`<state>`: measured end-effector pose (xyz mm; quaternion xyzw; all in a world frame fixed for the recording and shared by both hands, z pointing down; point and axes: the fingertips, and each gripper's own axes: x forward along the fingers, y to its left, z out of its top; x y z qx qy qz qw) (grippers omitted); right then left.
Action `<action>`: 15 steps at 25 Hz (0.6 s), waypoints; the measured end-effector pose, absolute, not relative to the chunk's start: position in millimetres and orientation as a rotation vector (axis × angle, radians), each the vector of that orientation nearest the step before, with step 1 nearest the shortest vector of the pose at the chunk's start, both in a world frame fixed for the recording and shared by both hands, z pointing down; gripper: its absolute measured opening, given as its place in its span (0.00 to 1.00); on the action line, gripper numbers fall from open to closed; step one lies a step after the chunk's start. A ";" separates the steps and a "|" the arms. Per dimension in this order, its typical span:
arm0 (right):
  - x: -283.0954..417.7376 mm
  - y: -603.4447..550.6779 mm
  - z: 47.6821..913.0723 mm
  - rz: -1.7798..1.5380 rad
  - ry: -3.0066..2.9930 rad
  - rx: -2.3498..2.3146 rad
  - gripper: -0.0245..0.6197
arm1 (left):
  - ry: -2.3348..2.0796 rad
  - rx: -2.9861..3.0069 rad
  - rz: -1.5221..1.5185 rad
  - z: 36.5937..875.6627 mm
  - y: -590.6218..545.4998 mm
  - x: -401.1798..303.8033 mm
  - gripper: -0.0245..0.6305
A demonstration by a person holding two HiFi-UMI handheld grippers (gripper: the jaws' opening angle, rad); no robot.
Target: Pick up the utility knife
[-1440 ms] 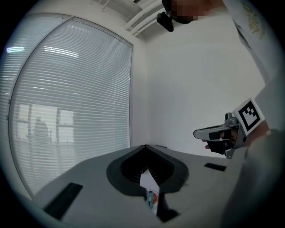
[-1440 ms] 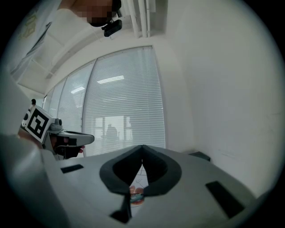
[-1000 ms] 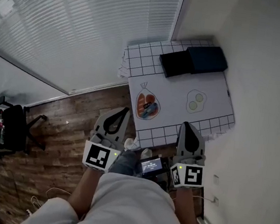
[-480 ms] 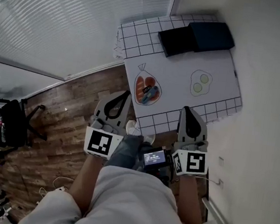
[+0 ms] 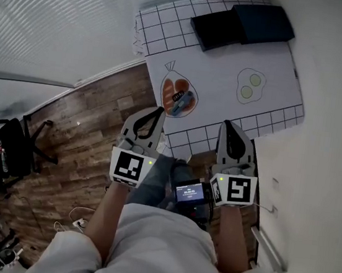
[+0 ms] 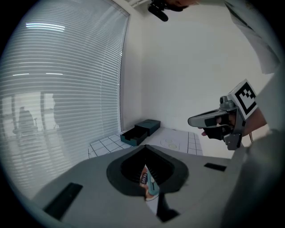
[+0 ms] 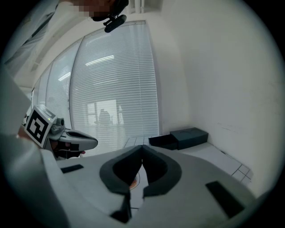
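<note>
Left tongs (image 5: 160, 110) are pinched fully together and right tongs (image 5: 227, 124) are closed up too, neither one gripping anything, both hovering at the near edge of the surface (image 5: 271, 83). The utility knife (image 5: 180, 101) is lying on the orange printed patch just ahead of the left tongs, a bit toward the right ones, not touching. A dark box (image 5: 261, 23) is sitting well beyond both

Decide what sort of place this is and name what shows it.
Probably an office or home workroom: a wood-plank floor, slatted window blinds, a black swivel chair, and a small covered table against the wall.
</note>
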<state>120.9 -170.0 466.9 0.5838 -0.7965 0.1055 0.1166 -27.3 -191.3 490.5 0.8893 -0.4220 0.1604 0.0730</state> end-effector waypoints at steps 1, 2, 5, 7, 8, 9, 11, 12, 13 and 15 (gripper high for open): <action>121.2 -169.6 471.6 0.314 -2.326 1.706 0.05 | -1.262 2.664 0.496 497.7 -191.6 -26.4 0.05; 121.4 -169.0 476.1 0.319 -2.321 1.703 0.05 | -1.257 2.658 0.513 505.2 -191.9 -25.5 0.05; 122.5 -167.1 490.2 0.340 -2.309 1.688 0.05 | -1.240 2.654 0.574 528.3 -192.7 -21.8 0.05; 123.9 -166.6 500.8 0.354 -2.297 1.681 0.05 | -1.231 2.642 0.604 543.4 -194.4 -19.7 0.05; 124.4 -166.4 505.7 0.362 -2.291 1.679 0.05 | -1.227 2.632 0.614 550.6 -195.4 -18.8 0.05; 124.6 -166.1 510.3 0.372 -2.287 1.677 0.05 | -1.222 2.623 0.622 557.5 -196.2 -17.8 0.05; 123.9 -166.0 519.2 0.390 -2.282 1.668 0.05 | -1.216 2.605 0.639 570.9 -196.9 -15.6 0.05; 122.9 -166.2 523.7 0.397 -2.281 1.661 0.05 | -1.214 2.598 0.650 577.4 -197.1 -14.8 0.05; 121.4 -166.3 528.3 0.403 -2.281 1.654 0.05 | -1.211 2.593 0.663 583.8 -197.1 -14.2 0.05; 119.3 -166.0 537.9 0.419 -2.279 1.648 0.05 | -1.199 2.583 0.689 595.4 -196.7 -12.8 0.05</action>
